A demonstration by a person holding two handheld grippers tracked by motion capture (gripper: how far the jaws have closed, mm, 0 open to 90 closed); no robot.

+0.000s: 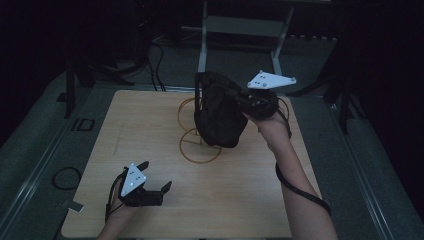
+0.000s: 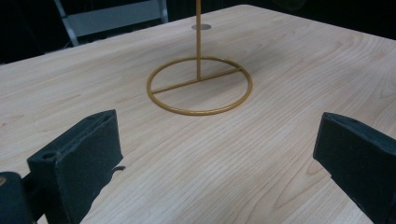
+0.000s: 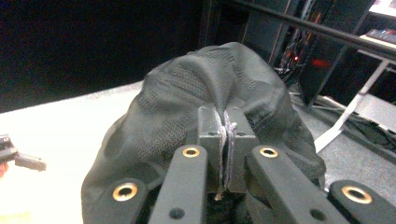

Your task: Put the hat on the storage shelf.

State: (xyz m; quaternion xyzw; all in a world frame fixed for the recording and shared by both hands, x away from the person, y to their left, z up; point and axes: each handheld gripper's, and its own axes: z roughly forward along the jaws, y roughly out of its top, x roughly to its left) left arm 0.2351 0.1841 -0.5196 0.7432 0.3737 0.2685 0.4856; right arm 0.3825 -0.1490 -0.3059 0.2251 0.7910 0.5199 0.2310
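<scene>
A black mesh fabric piece (image 1: 220,117), shaped like a cap or a bag, hangs over the middle back of the wooden table (image 1: 150,125). My right gripper (image 1: 245,102) is shut on its edge; in the right gripper view the two jaws (image 3: 225,121) pinch a fold of the black fabric (image 3: 187,102). A gold wire stand (image 1: 200,146) with a round base ring and a thin upright post stands just under and in front of the fabric. My left gripper (image 1: 156,175) sits low near the front left of the table. Its jaws (image 2: 219,154) stand open and empty, pointing at the gold stand (image 2: 200,86).
A grey metal frame (image 1: 240,30) stands on the floor behind the table. A cable loop (image 1: 62,177) lies on the floor at the left. The right gripper's cable (image 1: 300,190) trails along the forearm. The room around the table is dark.
</scene>
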